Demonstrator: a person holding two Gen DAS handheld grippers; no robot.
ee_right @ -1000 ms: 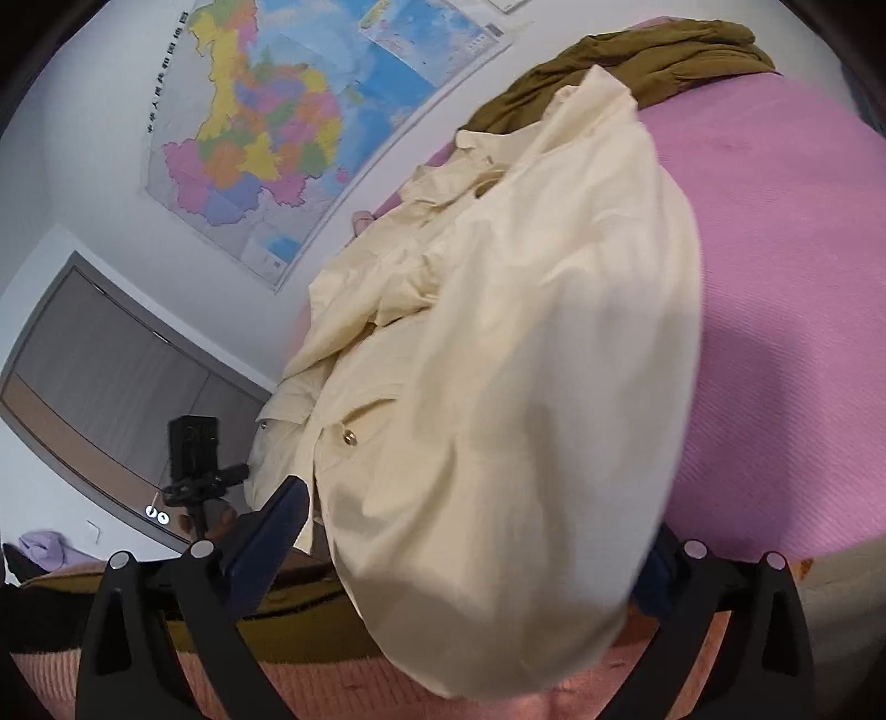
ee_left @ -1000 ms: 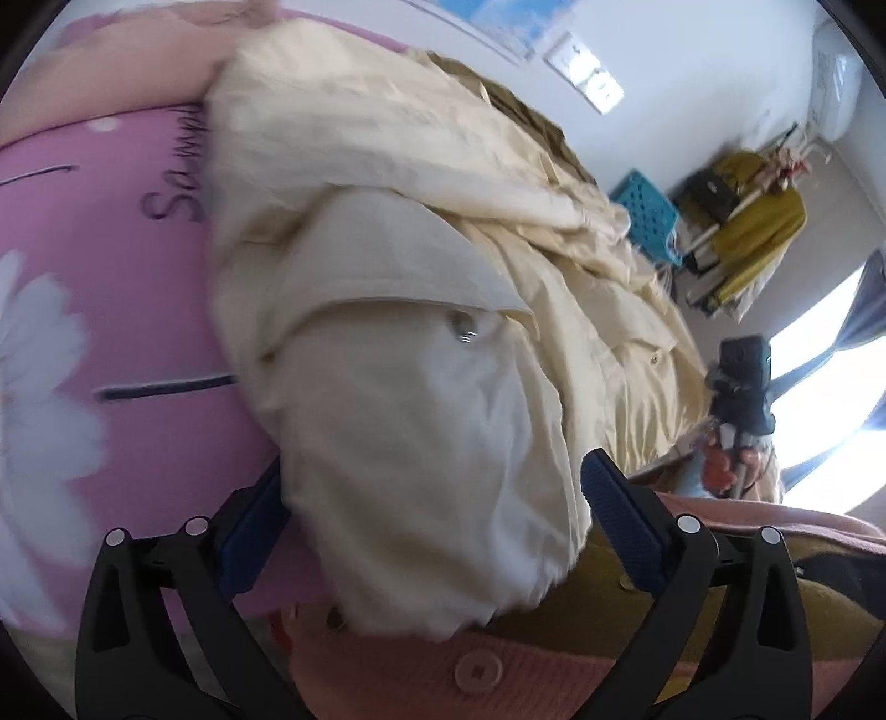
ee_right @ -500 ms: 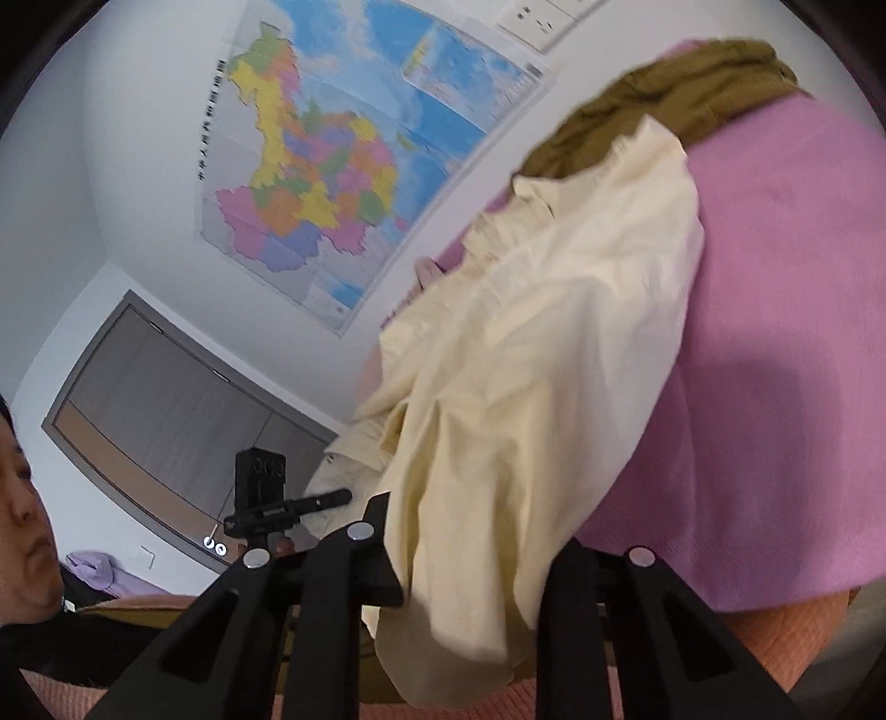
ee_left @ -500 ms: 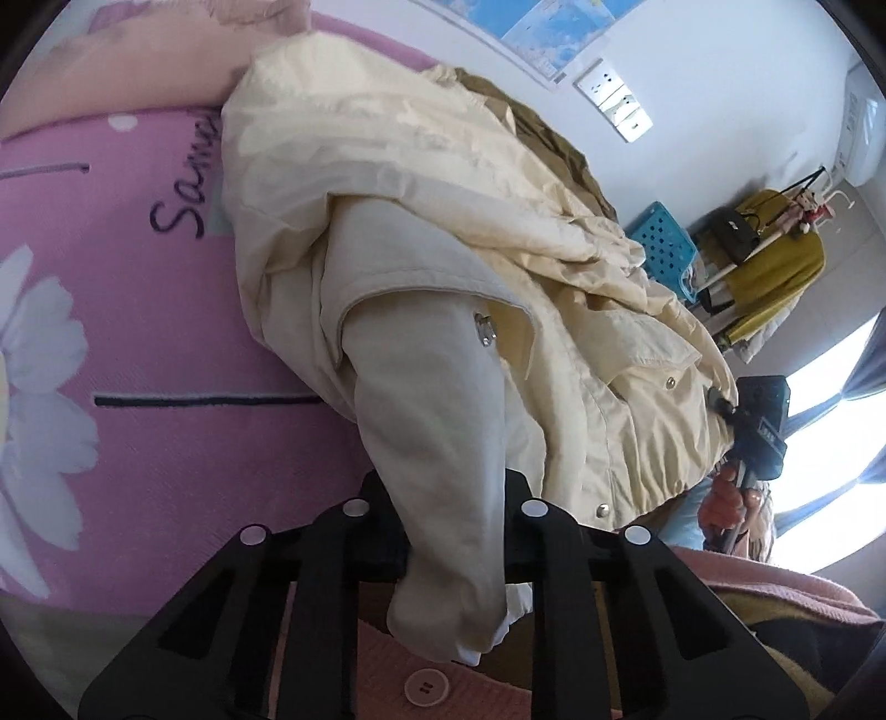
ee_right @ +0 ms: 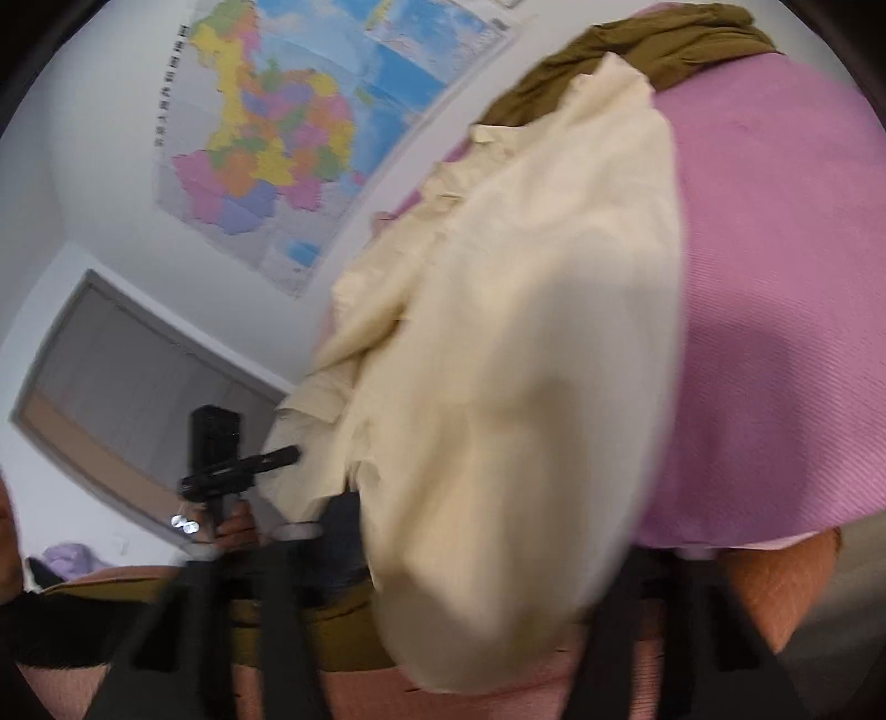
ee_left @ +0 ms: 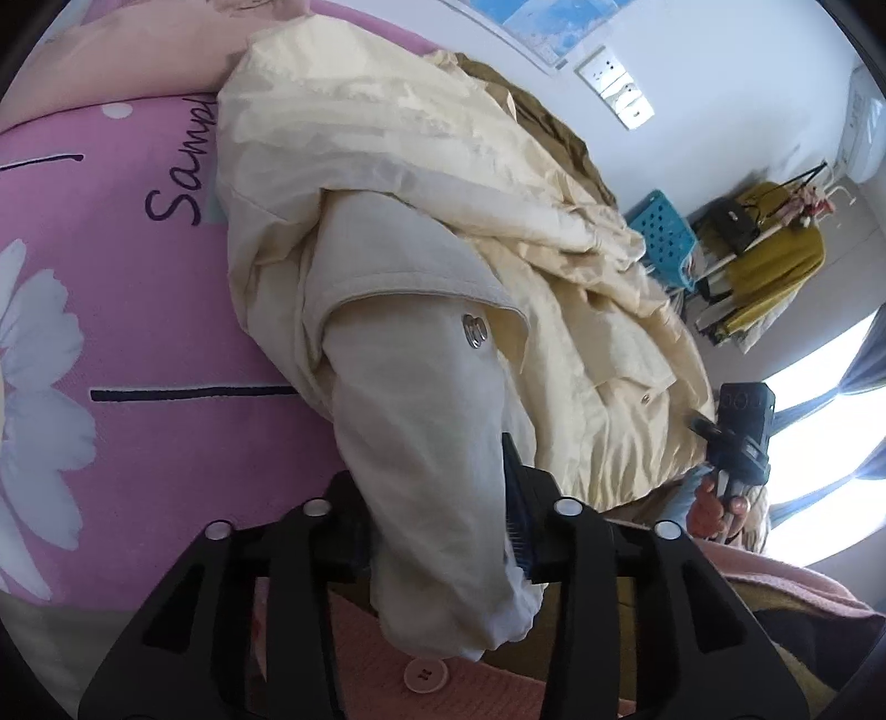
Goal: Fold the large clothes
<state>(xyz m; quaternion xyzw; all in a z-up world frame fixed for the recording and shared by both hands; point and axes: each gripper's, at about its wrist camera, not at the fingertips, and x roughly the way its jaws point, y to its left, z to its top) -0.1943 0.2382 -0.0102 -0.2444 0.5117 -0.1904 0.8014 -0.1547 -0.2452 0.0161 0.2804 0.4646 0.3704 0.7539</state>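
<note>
Gripping a sleeve of the cream jacket (ee_left: 443,232), your left gripper (ee_left: 443,531) has its 2 fingers (ee_left: 526,509) closed onto the bunched fabric, which hangs out below them. In the left wrist view, the jacket lies heaped on the pink bedspread (ee_left: 122,310), covering part of the printed lettering (ee_left: 183,160). A metal snap (ee_left: 475,334) sits under a flap on the held sleeve. An olive garment (ee_left: 554,133) lies behind the jacket, touching it. A blue basket (ee_left: 662,230) and a rack with a mustard garment (ee_left: 775,260) stand by the wall. Your other hand with its device (ee_left: 739,437) shows at the right.

In the right wrist view, the picture is blurred. Your right gripper (ee_right: 487,559) has cream jacket (ee_right: 526,387) fabric draped between and over its fingers (ee_right: 343,531), hiding the right one; you cannot tell whether it is clamped. The jacket runs back across the pink bedspread (ee_right: 786,277) to the olive garment (ee_right: 664,44). A map (ee_right: 310,116) hangs on the wall.
</note>
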